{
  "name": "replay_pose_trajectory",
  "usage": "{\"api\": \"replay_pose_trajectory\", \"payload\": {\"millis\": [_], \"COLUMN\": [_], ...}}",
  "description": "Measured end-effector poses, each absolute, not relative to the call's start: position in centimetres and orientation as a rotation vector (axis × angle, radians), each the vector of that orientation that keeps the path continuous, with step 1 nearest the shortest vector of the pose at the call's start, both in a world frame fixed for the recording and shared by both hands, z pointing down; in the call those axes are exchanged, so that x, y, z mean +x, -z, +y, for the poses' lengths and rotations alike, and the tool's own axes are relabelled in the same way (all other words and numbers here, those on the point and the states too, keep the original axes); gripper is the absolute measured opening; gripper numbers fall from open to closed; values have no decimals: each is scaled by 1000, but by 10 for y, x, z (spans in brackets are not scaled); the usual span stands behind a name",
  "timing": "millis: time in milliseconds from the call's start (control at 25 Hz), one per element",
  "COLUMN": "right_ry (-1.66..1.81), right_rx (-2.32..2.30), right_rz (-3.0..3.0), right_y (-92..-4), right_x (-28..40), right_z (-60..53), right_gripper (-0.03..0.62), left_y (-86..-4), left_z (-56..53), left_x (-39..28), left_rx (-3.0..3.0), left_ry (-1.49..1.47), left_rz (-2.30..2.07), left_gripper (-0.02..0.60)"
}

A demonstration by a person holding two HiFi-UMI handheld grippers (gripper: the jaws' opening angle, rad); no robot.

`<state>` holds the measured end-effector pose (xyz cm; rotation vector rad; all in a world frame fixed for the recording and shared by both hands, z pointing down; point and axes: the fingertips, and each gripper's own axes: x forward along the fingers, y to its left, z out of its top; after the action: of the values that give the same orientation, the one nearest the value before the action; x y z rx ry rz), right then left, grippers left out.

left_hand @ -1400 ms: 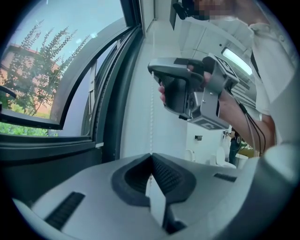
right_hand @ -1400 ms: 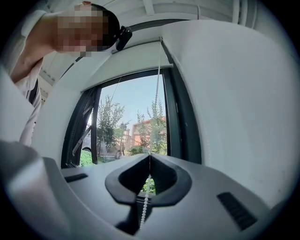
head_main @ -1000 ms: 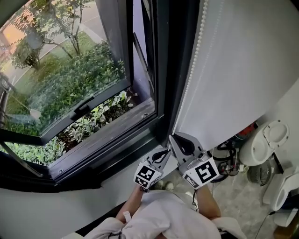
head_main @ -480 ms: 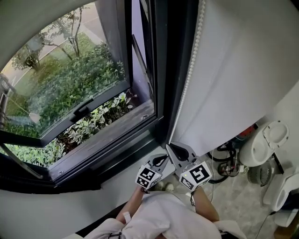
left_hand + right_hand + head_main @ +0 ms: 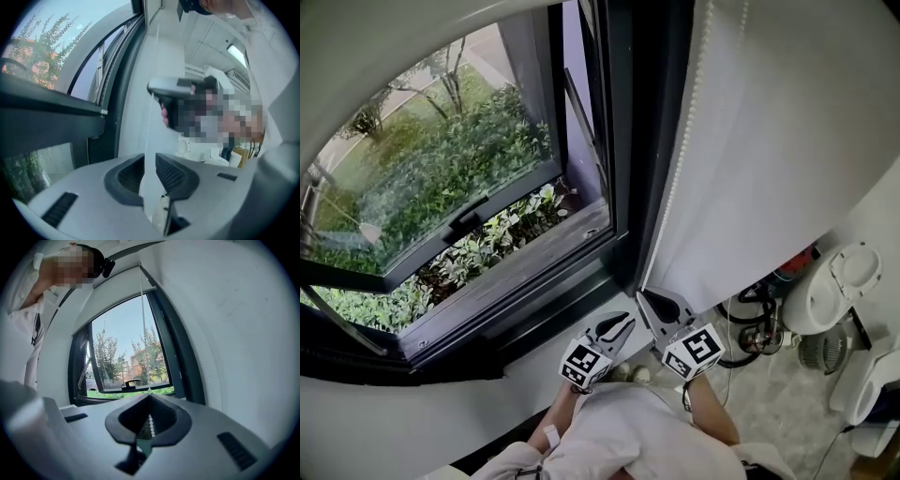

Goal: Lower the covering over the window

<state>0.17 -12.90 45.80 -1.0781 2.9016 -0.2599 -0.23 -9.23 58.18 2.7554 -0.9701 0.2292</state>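
Observation:
A white roller blind (image 5: 787,141) hangs right of the dark-framed window (image 5: 469,178), and a white edge (image 5: 384,56) curves over the window's top left. A bead chain (image 5: 680,169) runs down along the frame. My right gripper (image 5: 650,298) is shut on that chain; beads (image 5: 151,423) show between its pads and the chain (image 5: 143,319) rises straight up. My left gripper (image 5: 621,324) sits just left of it and lower. Its jaws are opening, with a blurred white cord (image 5: 149,140) running loose between the pads (image 5: 169,172).
The window sash (image 5: 441,234) stands tilted open outward over green shrubs. Below the blind, on the floor at right, stand white appliances (image 5: 830,286) and a tangle of cables (image 5: 750,323). A person's white sleeves (image 5: 628,431) fill the bottom of the head view.
The white edge at the top left has come lower over the window. Both grippers have dropped a little, and the left gripper's jaws have parted.

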Motion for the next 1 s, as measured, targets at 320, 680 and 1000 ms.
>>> {"api": "replay_pose_trajectory", "payload": {"millis": [320, 680, 1000], "right_ry": [257, 251, 245], "right_rx": [-1070, -1060, -1051], "right_rz": [2910, 2917, 2926], "right_y": [-457, -456, -455], "right_x": [3, 4, 2], "right_z": [-126, -122, -119], "right_gripper": [-5, -5, -5], "left_y": [-444, -351, -291], "left_z": [-100, -119, -138], "left_x": [-19, -5, 13], "left_rx": [2911, 3040, 3119], "left_ry": [34, 151, 226], "left_rz": [-1044, -1104, -1123], "left_gripper": [91, 91, 91]}}
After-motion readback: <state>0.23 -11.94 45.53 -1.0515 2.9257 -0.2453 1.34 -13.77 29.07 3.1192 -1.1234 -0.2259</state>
